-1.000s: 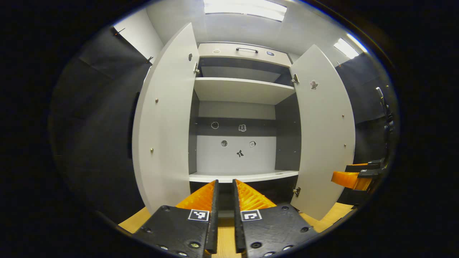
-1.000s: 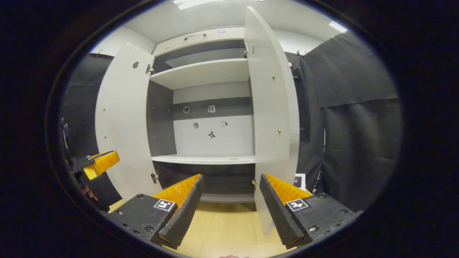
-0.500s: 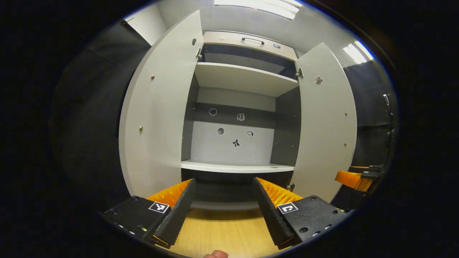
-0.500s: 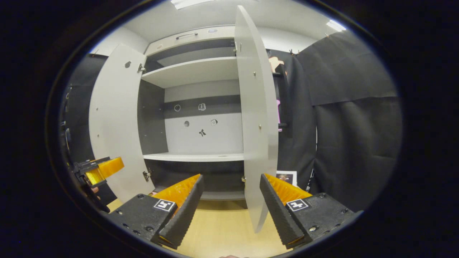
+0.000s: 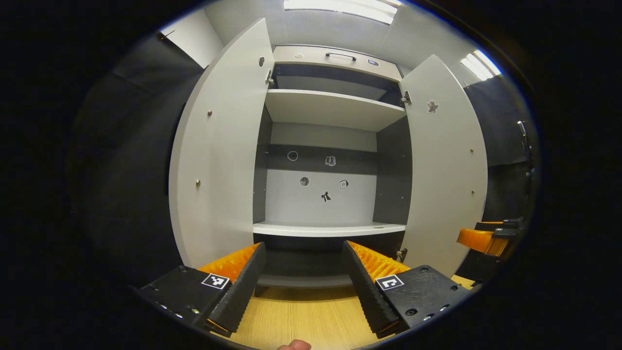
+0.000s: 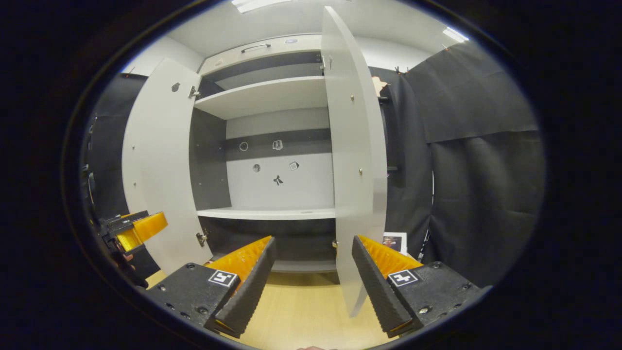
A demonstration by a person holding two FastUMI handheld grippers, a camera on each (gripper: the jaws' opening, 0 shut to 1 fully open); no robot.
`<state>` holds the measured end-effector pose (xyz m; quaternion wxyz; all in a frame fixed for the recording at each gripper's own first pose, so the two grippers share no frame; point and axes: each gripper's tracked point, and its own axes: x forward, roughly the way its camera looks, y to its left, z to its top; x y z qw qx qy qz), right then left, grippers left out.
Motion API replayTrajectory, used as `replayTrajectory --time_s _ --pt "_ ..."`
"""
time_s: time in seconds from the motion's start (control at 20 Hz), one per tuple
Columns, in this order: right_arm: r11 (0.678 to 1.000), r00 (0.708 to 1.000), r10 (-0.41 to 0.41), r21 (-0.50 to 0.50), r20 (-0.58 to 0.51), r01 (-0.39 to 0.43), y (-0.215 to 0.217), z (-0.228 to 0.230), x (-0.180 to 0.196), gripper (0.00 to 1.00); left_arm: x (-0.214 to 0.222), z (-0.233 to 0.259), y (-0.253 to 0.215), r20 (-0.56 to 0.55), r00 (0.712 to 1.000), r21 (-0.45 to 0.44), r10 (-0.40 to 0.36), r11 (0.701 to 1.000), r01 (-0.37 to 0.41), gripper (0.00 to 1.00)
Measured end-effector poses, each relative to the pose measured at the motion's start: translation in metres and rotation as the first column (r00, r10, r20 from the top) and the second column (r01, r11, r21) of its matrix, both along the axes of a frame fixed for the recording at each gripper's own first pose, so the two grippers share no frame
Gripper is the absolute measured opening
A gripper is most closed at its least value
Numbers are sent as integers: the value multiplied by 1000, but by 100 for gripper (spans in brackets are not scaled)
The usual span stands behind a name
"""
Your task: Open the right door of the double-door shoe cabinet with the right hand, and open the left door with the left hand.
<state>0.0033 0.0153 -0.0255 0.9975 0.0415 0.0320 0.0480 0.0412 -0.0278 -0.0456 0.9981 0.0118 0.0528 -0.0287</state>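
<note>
The white shoe cabinet [image 5: 335, 56] stands in front with both doors swung wide. In the left gripper view its left door [image 5: 218, 160] and right door [image 5: 444, 170] flank the bare shelves. My left gripper [image 5: 303, 287] is open, back from the cabinet, holding nothing. The right gripper [image 5: 481, 238] shows at the far right edge there. In the right gripper view the right door [image 6: 354, 160] stands edge-on just ahead, the left door [image 6: 158, 165] farther left. My right gripper [image 6: 311, 282] is open and holds nothing. The left gripper [image 6: 138, 228] shows at the left edge.
Inside, a lower shelf [image 5: 330, 228] and an upper shelf [image 5: 335, 109] carry nothing; small stickers dot the back panel [image 5: 320, 194]. A drawer with a dark handle [image 5: 337, 55] tops the cabinet. Light wooden floor [image 5: 301, 316] lies below. Black cloth walls [image 6: 481, 170] close both sides.
The left gripper went from nearly shut to open and drew back slightly. The right door swung a little further, then settled. The right gripper stayed open.
</note>
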Motion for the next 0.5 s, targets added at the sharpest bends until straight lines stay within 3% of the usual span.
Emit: replayTrajectory --time_s 0.5 --pt "1000 1000 -3 9 4 3 2 1 -1 96 -1 3 1 12 1000 15 -2 1000 2 93"
